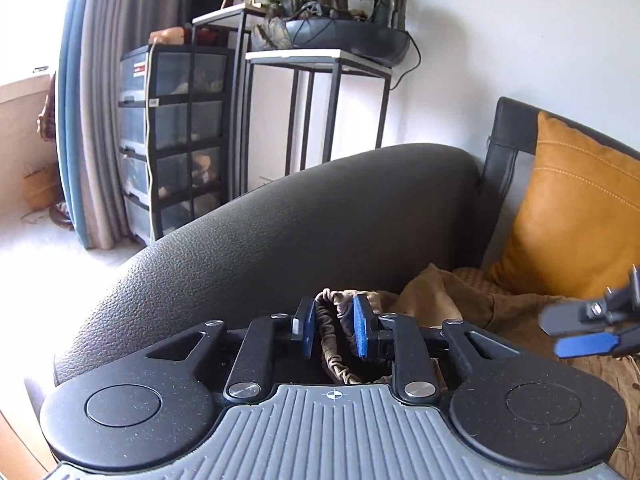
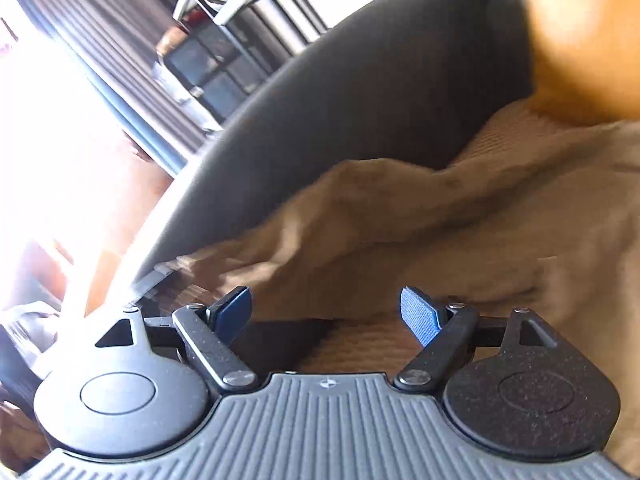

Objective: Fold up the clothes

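Garment [image 1: 432,300]: tan, soft, limp, light. Left gripper [image 1: 334,326] pinches gathered elastic waistband [image 1: 340,360]; firm hold point. Right gripper [image 2: 326,310] spread wide, holding nothing; should take opposite waistband edge.

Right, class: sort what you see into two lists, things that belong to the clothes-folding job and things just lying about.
Belongs to the job:
- tan garment, on the sofa seat
- its gathered waistband, between the left tongs
- right tongs, open, holding nothing

Just lying about:
- orange cushion
- dark sofa arm
- black drawer unit
- bonsai planter on a side table
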Demonstrator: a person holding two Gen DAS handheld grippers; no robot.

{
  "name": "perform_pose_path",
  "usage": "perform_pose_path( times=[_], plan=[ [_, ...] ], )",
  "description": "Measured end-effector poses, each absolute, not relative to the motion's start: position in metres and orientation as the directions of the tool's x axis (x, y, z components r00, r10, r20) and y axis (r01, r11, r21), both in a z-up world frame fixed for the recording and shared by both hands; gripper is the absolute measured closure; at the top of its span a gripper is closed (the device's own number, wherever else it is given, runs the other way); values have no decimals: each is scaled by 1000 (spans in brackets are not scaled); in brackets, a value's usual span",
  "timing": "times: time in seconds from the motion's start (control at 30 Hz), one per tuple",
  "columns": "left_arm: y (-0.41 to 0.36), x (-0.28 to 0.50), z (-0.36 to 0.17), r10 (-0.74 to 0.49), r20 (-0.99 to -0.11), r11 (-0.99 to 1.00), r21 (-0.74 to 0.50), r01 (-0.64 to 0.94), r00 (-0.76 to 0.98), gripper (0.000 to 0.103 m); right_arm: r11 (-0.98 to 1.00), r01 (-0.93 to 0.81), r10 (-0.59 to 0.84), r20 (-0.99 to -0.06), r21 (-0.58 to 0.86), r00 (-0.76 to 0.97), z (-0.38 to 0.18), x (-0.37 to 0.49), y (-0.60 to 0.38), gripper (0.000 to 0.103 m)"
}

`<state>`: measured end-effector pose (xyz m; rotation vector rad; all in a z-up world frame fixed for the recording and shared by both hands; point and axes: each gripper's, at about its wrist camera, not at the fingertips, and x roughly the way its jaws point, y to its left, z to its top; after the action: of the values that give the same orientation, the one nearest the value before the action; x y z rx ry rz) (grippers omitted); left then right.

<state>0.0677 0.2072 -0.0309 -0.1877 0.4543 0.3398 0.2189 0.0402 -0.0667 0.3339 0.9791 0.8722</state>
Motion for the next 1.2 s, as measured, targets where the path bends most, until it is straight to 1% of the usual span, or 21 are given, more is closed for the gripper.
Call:
perform_pose_path(
  times=[0.13,0.33,0.37,0.4,0.43,0.47,0.5,0.57,0.67,0.73,0.77,0.83,0.9,1.0,1.1,1.2],
  plan=[
    [210,63,-34,272,-455,930,-103,-353,848,85,581,-405,809,-556,706,190,-77,226,71,16],
    [209,62,-37,255,-454,936,-104,-336,854,82,497,-150,867,-486,854,110,-113,236,99,17],
    [208,61,-37,250,-457,938,-104,-331,854,78,483,-139,875,-473,865,103,-115,237,104,27],
    [207,58,-38,252,-460,938,-99,-331,852,65,473,-144,881,-464,869,91,-116,237,109,43],
    [206,50,-37,254,-458,937,-102,-334,852,60,485,-165,874,-479,859,78,-114,238,114,91],
    [205,42,-36,256,-454,935,-108,-339,853,54,497,-189,867,-494,847,67,-111,239,118,98],
    [203,33,-36,259,-450,932,-115,-343,855,45,509,-235,858,-510,828,64,-102,241,119,98],
    [198,14,-39,199,-469,937,-165,-307,860,36,529,-320,840,-538,786,66,-80,247,117,99],
    [176,1,-59,46,-562,957,-212,-197,826,35,558,-416,816,-565,718,118,-37,261,100,99],
    [150,0,-77,-42,-621,969,-217,-121,782,33,565,-435,815,-557,701,162,-8,271,81,99],
    [137,0,-85,-65,-639,974,-207,-90,766,32,568,-444,815,-547,693,189,6,274,71,99],
    [112,2,-97,-68,-658,984,-170,-59,750,28,582,-454,810,-531,675,248,32,281,51,99],
    [94,7,-107,-58,-669,991,-128,-38,741,22,610,-456,790,-536,648,296,53,290,32,99],
    [79,20,-123,-23,-703,997,-72,-39,711,22,655,-443,755,-553,612,353,74,306,2,99],
    [78,31,-136,-48,-738,994,-104,-43,673,22,684,-419,730,-552,597,404,89,317,-27,99],
    [74,38,-143,-83,-755,991,-132,-26,650,22,709,-396,704,-552,584,446,96,329,-55,99]
  ],
)
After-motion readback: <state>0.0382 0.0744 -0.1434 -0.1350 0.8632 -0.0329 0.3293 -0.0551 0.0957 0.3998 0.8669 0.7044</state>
